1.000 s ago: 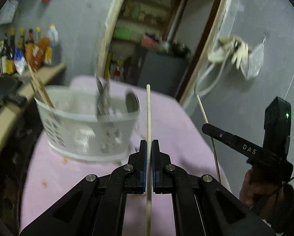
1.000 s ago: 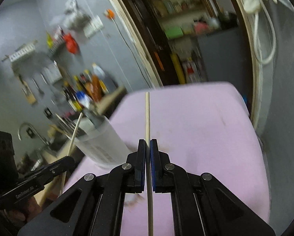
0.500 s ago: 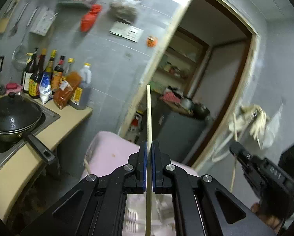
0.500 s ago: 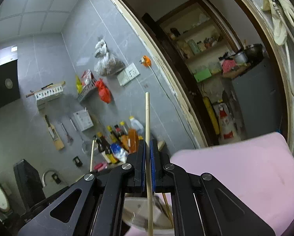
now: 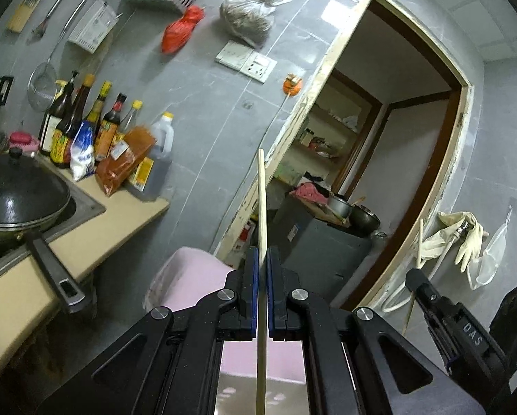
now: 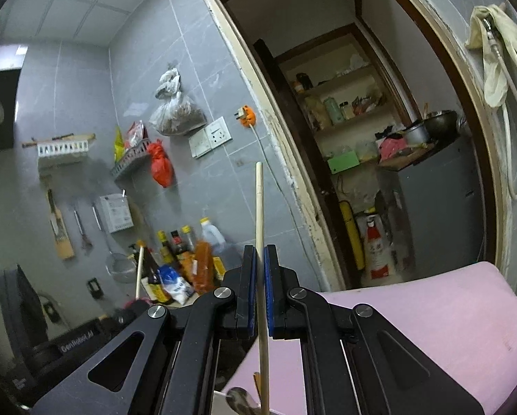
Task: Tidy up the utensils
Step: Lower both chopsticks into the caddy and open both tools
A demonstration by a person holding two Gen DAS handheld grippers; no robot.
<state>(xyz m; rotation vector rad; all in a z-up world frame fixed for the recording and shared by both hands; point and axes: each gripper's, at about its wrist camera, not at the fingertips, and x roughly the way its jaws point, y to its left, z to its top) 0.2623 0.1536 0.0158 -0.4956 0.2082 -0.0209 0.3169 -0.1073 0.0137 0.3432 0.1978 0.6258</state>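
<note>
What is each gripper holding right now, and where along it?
Left gripper pinches one wooden chopstick partway along its length; right gripper pinches another chopstick likewise, shafts sticking out past the pads.

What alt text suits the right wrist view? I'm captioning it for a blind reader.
The right gripper is shut on a wooden chopstick that points up at a grey tiled kitchen wall. Behind stand sauce bottles and an open pantry doorway, with a pink-covered table at lower right.

Chopstick upright in left hand-held gripper
</note>
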